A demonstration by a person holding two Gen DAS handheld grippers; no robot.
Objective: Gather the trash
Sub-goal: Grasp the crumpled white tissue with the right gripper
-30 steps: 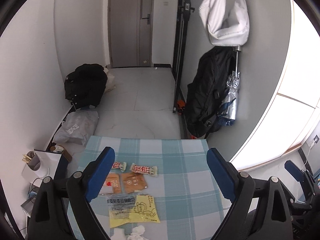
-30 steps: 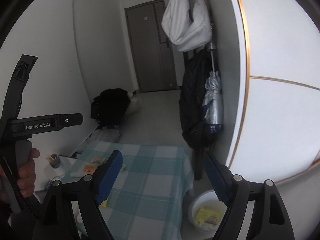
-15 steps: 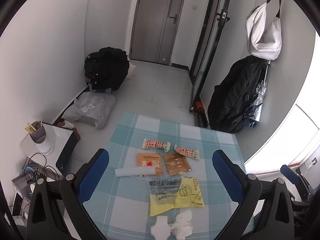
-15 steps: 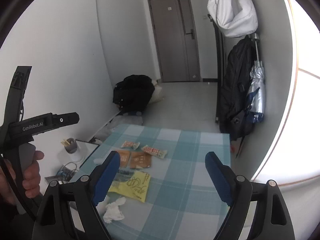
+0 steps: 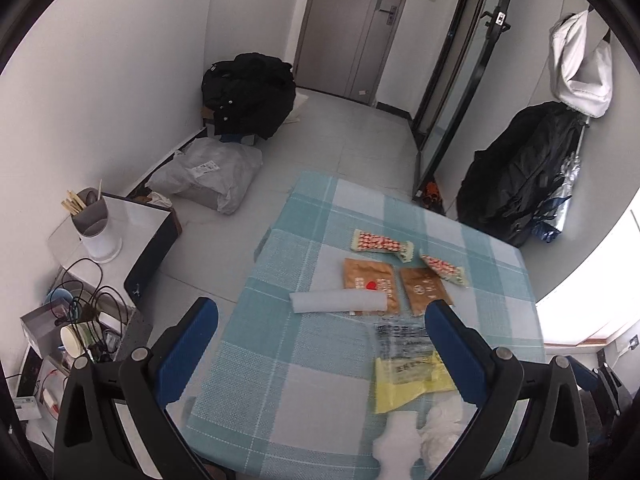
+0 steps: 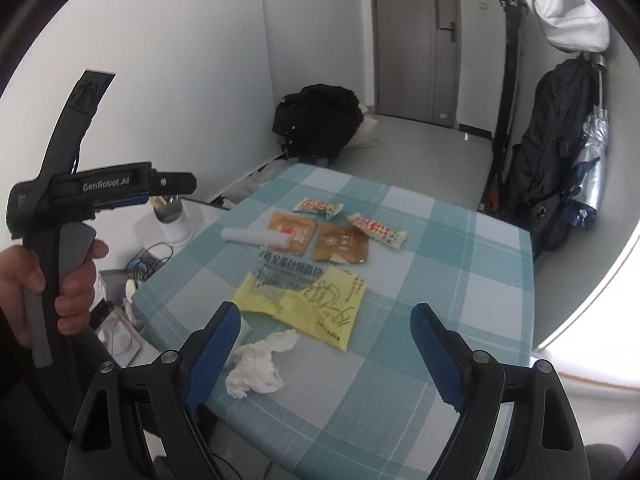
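Observation:
Trash lies on a small table with a teal checked cloth point(image 5: 312, 364) point(image 6: 460, 280): two red-and-white candy wrappers point(image 5: 380, 242) point(image 6: 376, 230), two brown sachets point(image 5: 370, 284) point(image 6: 340, 244), a white roll point(image 5: 338, 301) point(image 6: 256, 237), a yellow and clear plastic bag point(image 5: 408, 364) point(image 6: 308, 296), and crumpled white tissue point(image 5: 440, 432) point(image 6: 260, 364). My left gripper point(image 5: 320, 344) is open above the table's near left part. My right gripper point(image 6: 324, 348) is open above the tissue and the yellow bag. Both are empty.
A low white side table point(image 5: 132, 220) with a cup of chopsticks point(image 5: 90, 216) stands left of the table, cables and boxes below it. A black bag point(image 5: 248, 96) and grey parcel point(image 5: 208, 176) lie on the floor. A black backpack point(image 5: 516, 176) and umbrella lean at the right wall.
Both grippers have tilted down and swung left, bringing the table and its trash into fuller view. A white basin on the floor has left the right wrist view. Both grippers stay open.

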